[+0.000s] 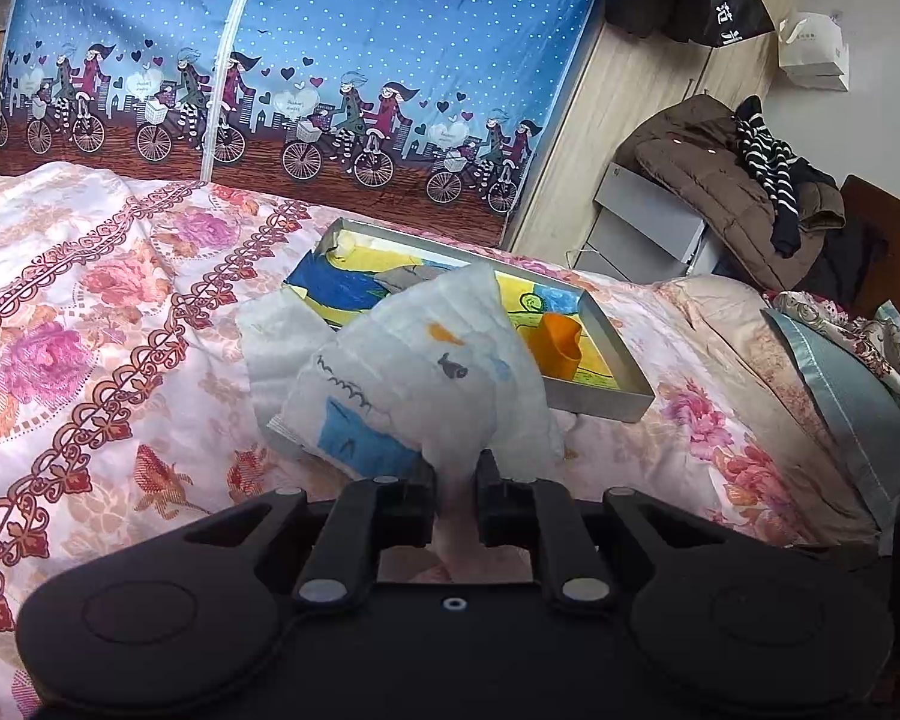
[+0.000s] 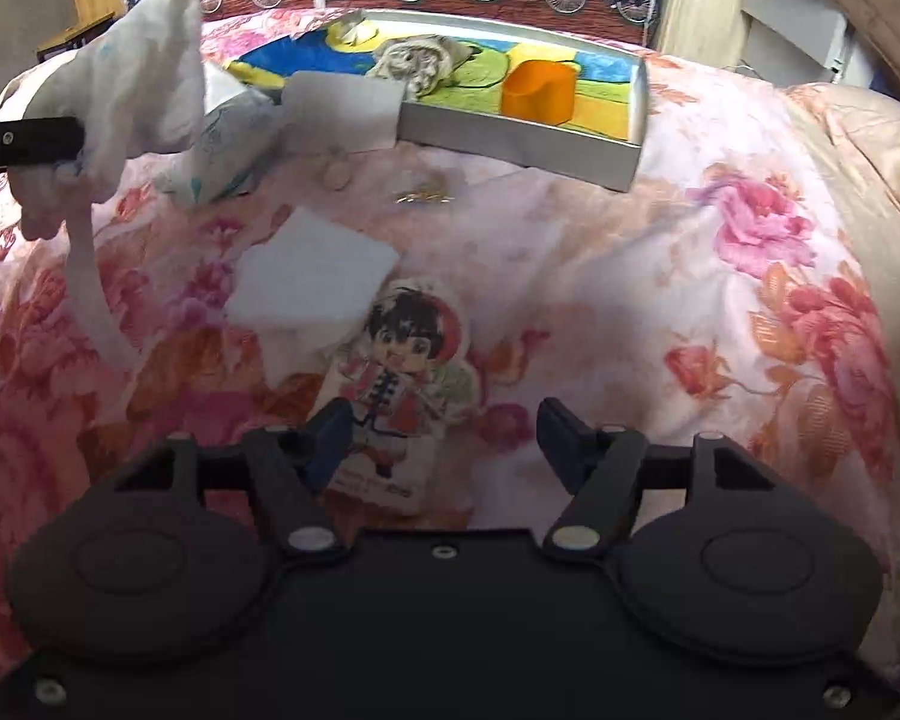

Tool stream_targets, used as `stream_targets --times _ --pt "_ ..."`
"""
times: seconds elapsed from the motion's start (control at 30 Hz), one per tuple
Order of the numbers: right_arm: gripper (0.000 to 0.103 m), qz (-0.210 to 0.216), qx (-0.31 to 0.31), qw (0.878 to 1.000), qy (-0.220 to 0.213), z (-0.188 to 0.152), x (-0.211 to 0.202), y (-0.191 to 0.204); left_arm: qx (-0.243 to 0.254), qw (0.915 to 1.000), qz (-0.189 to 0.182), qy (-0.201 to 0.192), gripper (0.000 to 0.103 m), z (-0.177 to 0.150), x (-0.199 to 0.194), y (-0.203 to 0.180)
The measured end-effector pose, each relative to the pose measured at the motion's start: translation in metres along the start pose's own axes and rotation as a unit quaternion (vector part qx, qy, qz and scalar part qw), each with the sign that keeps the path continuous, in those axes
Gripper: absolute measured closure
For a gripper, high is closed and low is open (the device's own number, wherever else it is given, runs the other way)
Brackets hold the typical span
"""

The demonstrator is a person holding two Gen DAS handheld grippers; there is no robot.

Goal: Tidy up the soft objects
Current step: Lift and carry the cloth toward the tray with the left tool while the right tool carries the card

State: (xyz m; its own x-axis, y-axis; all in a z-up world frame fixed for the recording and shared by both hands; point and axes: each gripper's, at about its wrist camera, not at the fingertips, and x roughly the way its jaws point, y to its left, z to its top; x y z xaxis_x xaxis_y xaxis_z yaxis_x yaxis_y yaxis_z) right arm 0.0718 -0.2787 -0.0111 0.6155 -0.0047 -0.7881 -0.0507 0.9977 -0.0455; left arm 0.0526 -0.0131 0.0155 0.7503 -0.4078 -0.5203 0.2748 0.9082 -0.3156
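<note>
My left gripper (image 1: pixel 455 468) is shut on a white padded cloth with fish and blue prints (image 1: pixel 414 372) and holds it up over the floral bedspread, in front of the grey tray (image 1: pixel 606 402). From the right wrist view the same cloth (image 2: pixel 144 78) hangs from the left gripper's fingers (image 2: pixel 30 141) at far left. My right gripper (image 2: pixel 444 438) is open, low over a flat cartoon boy doll (image 2: pixel 402 372) lying on the bed. White foam pads (image 2: pixel 312 288) lie beside the doll. A small printed pouch (image 2: pixel 222 162) lies under the held cloth.
The tray (image 2: pixel 510 138) holds an orange cup (image 2: pixel 537 90), a knitted item (image 2: pixel 417 63) and a colourful lining. Another white pad (image 2: pixel 345 105) leans at the tray's corner. A gold trinket (image 2: pixel 423 195) lies on the bedspread. Wardrobe, jackets and pillows stand to the right.
</note>
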Motion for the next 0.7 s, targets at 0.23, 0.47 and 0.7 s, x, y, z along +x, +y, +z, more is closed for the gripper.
stream_targets --times 0.23,0.47,0.7 --pt "0.058 0.046 0.024 0.998 0.021 0.0 0.016 0.021 -0.002 0.9999 -0.012 0.0 0.09 -0.003 -0.002 -0.001" --pt "0.059 -0.058 -0.015 0.998 -0.03 0.005 -0.003 0.025 -0.001 0.9999 -0.011 0.003 0.09 -0.005 -0.001 0.0" --pt "0.059 -0.119 -0.031 0.986 -0.114 0.024 -0.031 0.024 0.001 0.9999 -0.009 -0.005 0.09 0.0 0.006 0.0"
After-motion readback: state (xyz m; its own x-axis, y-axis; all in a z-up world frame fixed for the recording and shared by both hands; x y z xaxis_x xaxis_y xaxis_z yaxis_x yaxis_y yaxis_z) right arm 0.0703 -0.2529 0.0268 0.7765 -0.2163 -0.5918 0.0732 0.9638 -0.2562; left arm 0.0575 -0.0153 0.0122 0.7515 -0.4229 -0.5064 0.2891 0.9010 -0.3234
